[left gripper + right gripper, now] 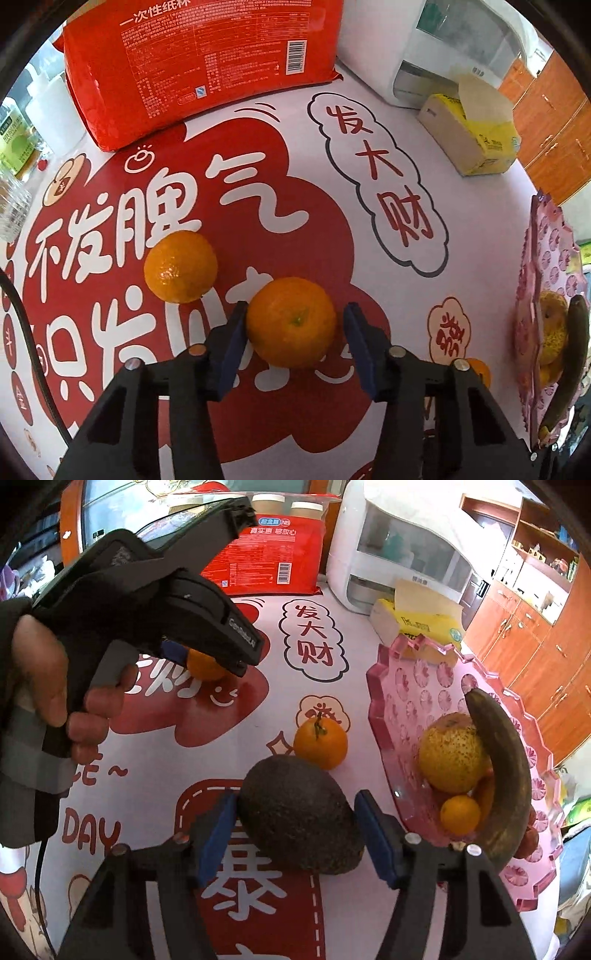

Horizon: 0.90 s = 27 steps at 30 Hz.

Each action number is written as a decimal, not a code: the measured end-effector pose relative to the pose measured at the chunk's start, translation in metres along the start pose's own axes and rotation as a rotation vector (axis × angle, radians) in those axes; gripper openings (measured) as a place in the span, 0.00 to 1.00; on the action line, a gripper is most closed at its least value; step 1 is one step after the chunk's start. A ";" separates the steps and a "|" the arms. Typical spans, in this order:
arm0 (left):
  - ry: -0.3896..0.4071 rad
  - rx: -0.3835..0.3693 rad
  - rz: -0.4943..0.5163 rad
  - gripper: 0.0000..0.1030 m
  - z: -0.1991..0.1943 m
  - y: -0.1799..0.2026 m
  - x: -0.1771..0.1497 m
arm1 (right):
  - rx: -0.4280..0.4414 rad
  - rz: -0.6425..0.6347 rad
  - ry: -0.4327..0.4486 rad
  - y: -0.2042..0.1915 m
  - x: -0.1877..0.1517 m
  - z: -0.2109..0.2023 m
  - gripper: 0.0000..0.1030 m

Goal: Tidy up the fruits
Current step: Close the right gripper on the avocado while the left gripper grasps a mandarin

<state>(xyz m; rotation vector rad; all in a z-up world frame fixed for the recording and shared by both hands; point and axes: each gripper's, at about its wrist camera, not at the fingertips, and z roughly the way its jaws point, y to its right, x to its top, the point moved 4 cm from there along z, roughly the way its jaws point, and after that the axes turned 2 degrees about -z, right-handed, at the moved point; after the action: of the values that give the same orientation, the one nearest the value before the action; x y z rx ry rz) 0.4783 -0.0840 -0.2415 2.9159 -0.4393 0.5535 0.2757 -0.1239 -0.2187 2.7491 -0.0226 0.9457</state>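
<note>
In the left wrist view my left gripper (293,325) is open around a tangerine (291,321) on the tablecloth; its left pad touches the fruit and the right pad stands just off it. A second tangerine (180,266) lies to its upper left. In the right wrist view my right gripper (295,823) is open around a dark avocado (301,814) on the table. A tangerine with a stem (320,743) lies just beyond it. The pink fruit tray (402,686) at right holds a yellow pear (452,753), a dark banana (506,771) and a small tangerine (460,814).
A red package (199,59) stands at the back. A yellow tissue box (476,133) and a white appliance (443,44) are at the back right. Bottles (14,147) stand at the left edge. The left gripper body and hand (110,646) show at left in the right wrist view.
</note>
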 end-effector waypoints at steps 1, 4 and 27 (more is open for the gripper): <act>0.000 0.003 0.000 0.43 0.000 -0.001 0.000 | -0.002 -0.007 0.004 -0.001 0.000 0.000 0.63; -0.006 -0.003 0.006 0.42 0.000 -0.002 0.000 | -0.001 -0.028 0.009 -0.001 0.000 -0.001 0.62; -0.004 -0.084 -0.016 0.41 -0.078 -0.011 -0.056 | 0.131 0.125 -0.104 0.010 -0.020 -0.023 0.58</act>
<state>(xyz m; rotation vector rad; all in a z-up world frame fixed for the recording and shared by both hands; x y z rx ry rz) 0.4054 -0.0439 -0.1919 2.8381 -0.4281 0.5145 0.2454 -0.1300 -0.2111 2.9450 -0.1576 0.8619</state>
